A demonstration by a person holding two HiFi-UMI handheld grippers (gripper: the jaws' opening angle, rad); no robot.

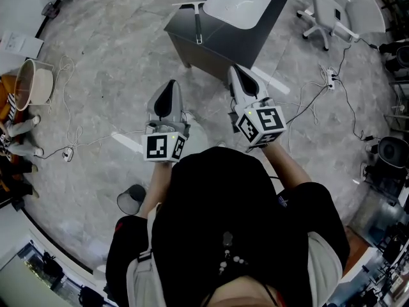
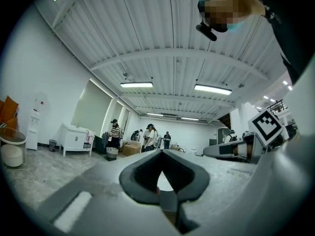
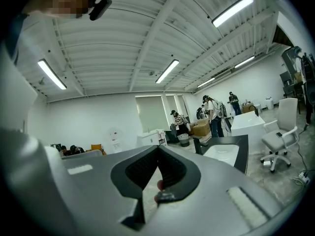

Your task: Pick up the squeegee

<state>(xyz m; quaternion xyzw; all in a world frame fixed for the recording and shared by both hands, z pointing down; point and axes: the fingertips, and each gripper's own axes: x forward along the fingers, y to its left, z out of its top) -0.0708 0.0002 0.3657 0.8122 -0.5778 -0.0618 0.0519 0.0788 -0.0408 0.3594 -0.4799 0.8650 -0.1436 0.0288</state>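
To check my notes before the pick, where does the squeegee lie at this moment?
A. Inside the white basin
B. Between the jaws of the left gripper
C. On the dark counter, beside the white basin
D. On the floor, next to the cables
C: the head view shows the squeegee lying flat on the dark counter, just left of the white basin, with nothing holding it.
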